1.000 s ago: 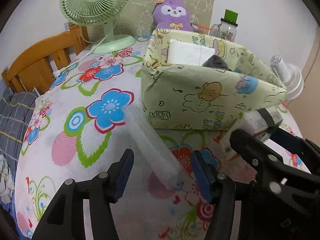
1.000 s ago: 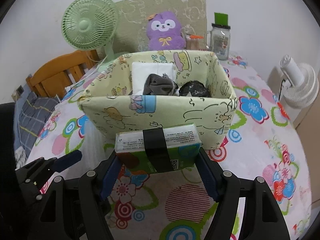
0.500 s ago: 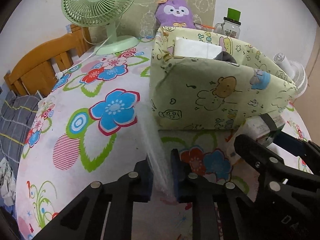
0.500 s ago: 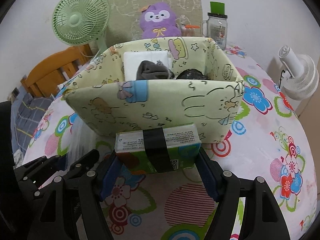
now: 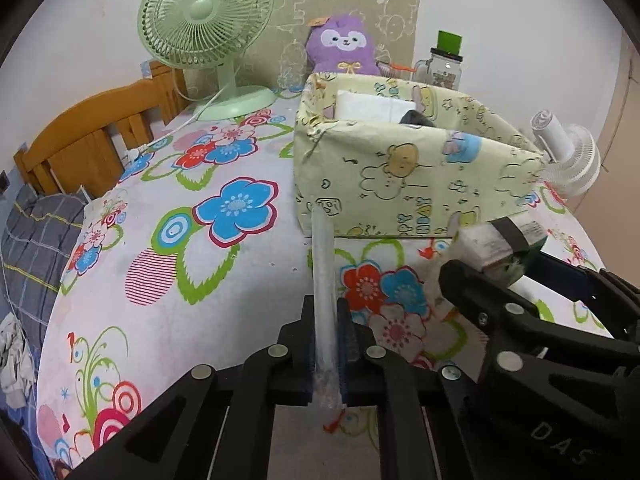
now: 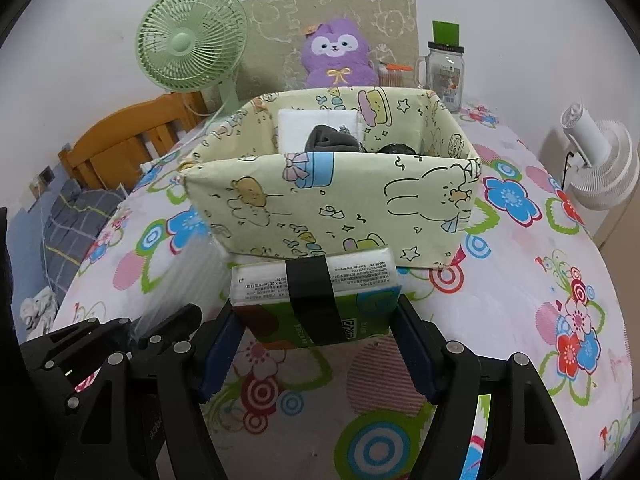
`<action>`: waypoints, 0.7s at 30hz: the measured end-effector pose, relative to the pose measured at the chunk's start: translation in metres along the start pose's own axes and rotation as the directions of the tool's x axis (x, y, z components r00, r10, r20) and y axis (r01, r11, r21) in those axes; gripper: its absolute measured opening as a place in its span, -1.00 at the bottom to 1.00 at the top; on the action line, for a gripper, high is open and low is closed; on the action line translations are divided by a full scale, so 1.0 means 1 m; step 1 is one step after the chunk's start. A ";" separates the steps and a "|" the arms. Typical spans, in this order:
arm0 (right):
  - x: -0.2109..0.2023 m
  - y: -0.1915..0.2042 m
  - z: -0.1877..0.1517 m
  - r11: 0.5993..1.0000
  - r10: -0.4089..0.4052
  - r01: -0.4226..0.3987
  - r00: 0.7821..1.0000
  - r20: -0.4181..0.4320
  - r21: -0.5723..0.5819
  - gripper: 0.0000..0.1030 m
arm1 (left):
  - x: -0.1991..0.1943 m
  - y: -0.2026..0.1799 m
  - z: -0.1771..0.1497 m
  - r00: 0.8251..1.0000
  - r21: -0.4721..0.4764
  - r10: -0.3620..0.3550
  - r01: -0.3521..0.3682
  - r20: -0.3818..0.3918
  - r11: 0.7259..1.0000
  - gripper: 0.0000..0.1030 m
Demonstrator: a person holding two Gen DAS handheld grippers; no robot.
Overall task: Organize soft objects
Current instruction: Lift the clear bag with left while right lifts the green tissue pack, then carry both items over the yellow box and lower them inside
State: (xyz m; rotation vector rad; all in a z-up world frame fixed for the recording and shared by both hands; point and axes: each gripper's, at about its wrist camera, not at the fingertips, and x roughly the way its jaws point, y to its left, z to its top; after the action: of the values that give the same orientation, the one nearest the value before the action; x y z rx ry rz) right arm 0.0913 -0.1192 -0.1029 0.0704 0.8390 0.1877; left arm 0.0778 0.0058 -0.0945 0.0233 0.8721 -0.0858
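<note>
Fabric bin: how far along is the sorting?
Done: the fabric bin already holds a white pack, a grey cloth and a dark item. In hand: left gripper clamps a clear plastic packet; right gripper grips a tissue pack. Left: neither is in the bin yet.

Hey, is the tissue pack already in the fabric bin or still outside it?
Outside. The tissue pack sits between the right gripper's fingers, in front of the fabric bin's near wall.

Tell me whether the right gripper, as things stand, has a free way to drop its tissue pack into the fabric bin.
Probably yes. The right gripper holds the tissue pack just before the fabric bin, whose top is open, with room right of the grey cloth.
</note>
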 end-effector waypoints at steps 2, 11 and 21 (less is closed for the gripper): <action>-0.006 0.001 -0.002 1.000 0.001 -0.001 1.000 0.009 -0.003 0.46 | -0.006 -0.003 -0.002 1.000 0.005 -0.003 0.003 0.011 1.000 -0.89; -0.034 0.001 -0.009 1.000 -0.007 0.007 0.999 0.054 -0.007 0.46 | -0.033 -0.017 -0.006 0.998 0.036 -0.020 0.018 0.058 0.999 -0.89; -0.070 -0.007 -0.005 1.000 -0.021 0.022 0.994 0.109 0.000 0.46 | -0.061 -0.038 0.004 0.993 0.084 -0.045 0.036 0.109 0.996 -0.89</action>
State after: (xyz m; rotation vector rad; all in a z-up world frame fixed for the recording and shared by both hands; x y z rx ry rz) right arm 0.0426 -0.1395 -0.0555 0.0700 0.7301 0.1626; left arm 0.0386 -0.0281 -0.0443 0.0767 0.7581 -0.1591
